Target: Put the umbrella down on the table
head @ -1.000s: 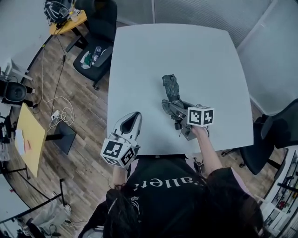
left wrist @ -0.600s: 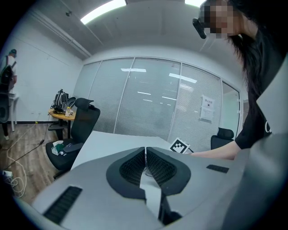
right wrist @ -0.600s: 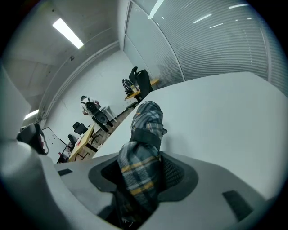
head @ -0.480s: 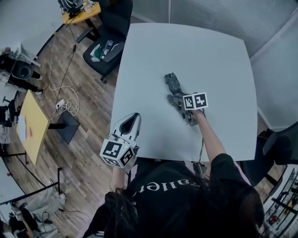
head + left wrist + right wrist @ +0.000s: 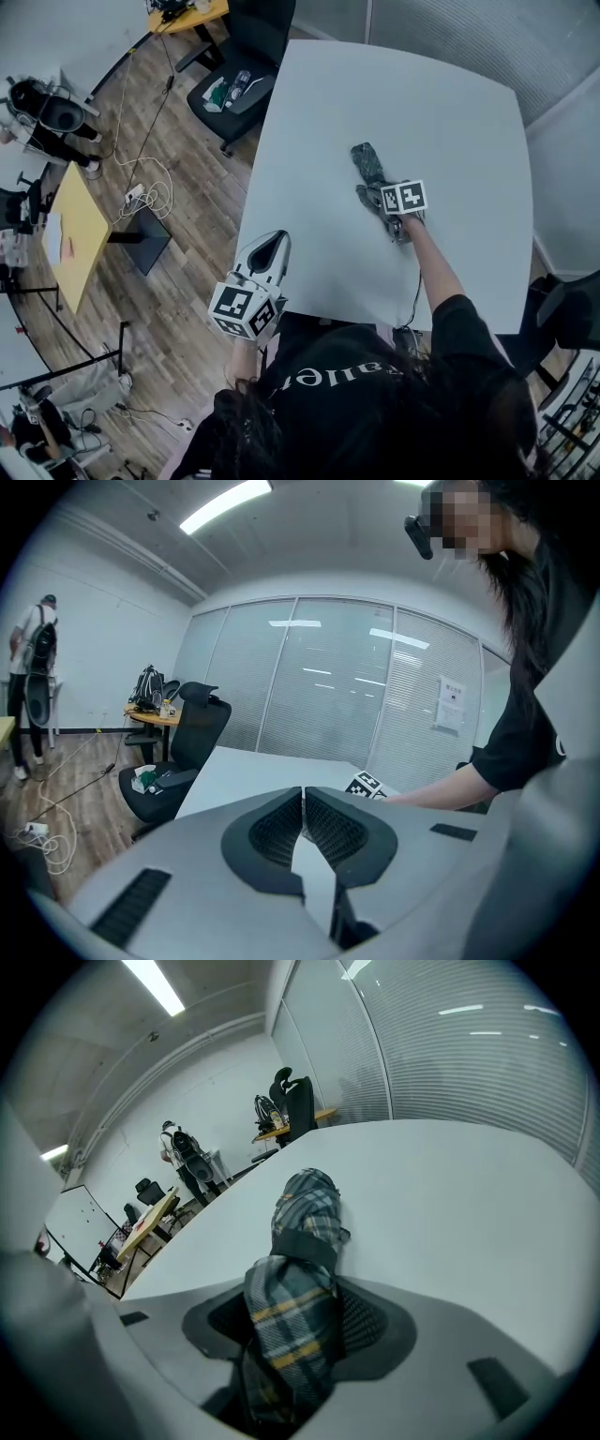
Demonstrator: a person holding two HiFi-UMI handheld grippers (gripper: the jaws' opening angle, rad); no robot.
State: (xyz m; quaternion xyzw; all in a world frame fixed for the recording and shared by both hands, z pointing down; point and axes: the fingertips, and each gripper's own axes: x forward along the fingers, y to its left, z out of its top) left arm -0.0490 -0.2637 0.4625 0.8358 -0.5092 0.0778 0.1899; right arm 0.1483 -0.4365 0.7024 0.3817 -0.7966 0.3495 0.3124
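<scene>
Currently right tool (image 5: 373,195) grips the folded plaid umbrella (image 5: 367,161) lying on the desk (image 5: 319,112), jaws just been opening slightly; left tool (image 5: 271,242) closed, empty.

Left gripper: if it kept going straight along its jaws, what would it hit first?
Most likely the white table: the left gripper points slightly down over it. Depth is unclear.

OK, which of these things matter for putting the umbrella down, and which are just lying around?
Job: umbrella; table; right gripper, jaws just been opening, umbrella between them.
Lying about: office chair; yellow desk; floor cables.
</scene>
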